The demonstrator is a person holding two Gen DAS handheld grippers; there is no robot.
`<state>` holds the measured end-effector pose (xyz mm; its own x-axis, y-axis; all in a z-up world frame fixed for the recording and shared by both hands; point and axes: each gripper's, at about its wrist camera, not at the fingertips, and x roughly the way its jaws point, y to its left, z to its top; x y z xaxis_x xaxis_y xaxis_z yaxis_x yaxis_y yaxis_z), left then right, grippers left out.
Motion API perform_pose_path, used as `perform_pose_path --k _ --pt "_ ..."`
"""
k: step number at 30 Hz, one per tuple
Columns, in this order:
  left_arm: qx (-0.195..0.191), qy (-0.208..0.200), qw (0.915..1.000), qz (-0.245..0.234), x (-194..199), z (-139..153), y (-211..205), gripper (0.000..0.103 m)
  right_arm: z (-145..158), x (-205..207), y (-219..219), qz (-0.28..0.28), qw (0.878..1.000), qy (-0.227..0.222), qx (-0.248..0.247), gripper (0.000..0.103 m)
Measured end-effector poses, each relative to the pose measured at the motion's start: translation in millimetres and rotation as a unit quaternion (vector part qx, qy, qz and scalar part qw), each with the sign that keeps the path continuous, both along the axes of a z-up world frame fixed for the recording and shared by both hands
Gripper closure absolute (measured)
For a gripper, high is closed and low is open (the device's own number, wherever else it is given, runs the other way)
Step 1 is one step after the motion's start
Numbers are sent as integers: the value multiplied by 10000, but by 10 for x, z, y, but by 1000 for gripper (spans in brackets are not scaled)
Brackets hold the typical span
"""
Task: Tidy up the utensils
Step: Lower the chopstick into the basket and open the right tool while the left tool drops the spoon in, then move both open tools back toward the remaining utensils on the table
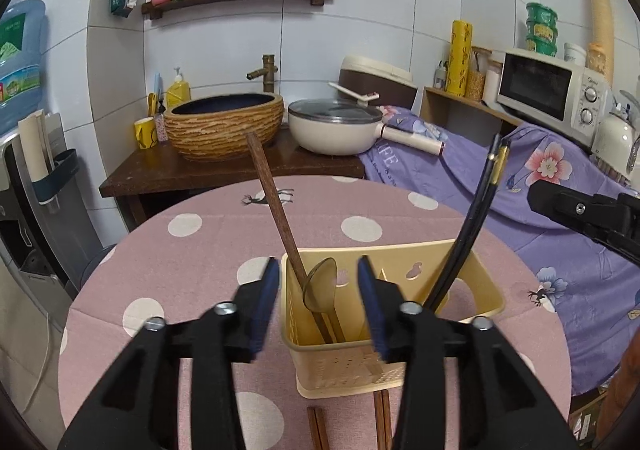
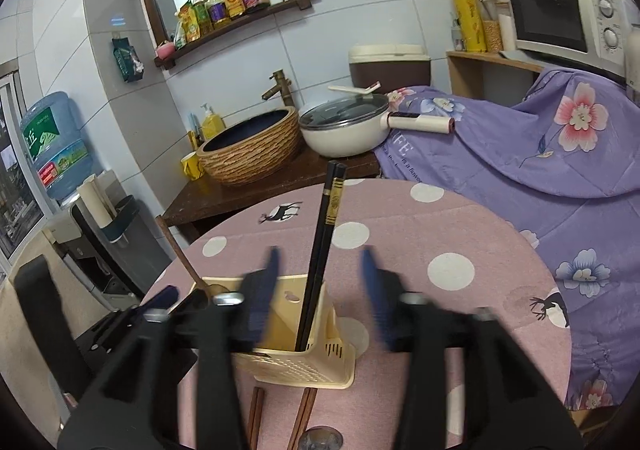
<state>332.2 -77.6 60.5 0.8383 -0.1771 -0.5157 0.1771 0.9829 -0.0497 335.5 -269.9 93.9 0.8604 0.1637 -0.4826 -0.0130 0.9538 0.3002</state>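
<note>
A yellow plastic utensil holder (image 1: 472,270) (image 2: 280,366) stands on the pink dotted table. In its left section stand a wooden-handled spoon (image 1: 276,218) and a translucent spoon (image 1: 322,286). Black chopsticks (image 1: 476,218) (image 2: 324,246) stand in its right section. My left gripper (image 1: 318,292) is open, hovering over the left section around the spoons. My right gripper (image 2: 320,282) is open, blurred, with its fingers on either side of the black chopsticks; it also shows in the left wrist view (image 1: 588,210). Brown chopsticks (image 1: 318,428) (image 2: 256,414) lie on the table in front of the holder.
A round table with a pink polka-dot cloth (image 1: 192,250) (image 2: 452,270). Behind it are a wooden counter with a woven basin (image 1: 226,126), a white pan (image 1: 336,128), a rice cooker (image 1: 378,80) and a microwave (image 1: 552,90). A purple flowered cloth (image 1: 560,210) hangs on the right. A round metal object (image 2: 320,440) lies near the front edge.
</note>
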Motion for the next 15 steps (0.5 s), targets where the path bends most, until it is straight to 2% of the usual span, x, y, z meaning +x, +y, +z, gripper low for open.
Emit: perform_pose_path --k 4,7,9,13,15 --pt "48 -189 9998 -75 -210 68 52 44 2 -176 16 6 9995 -65 -310 47" --pt "142 -315 9994 -78 -421 62 118 32 -77 -304 6 77 9994 62 -339 47" --pt "165 -283 9994 -78 -546 12 185 29 -200 -381 14 157 9988 307 -360 42" --pt "208 -102 9997 45 -760 -175 343 23 -520 -525 91 365 9950 815 -448 42" --pt "262 118 9995 109 -848 -333 413 20 -698 -607 160 444 9920 1027 -578 42"
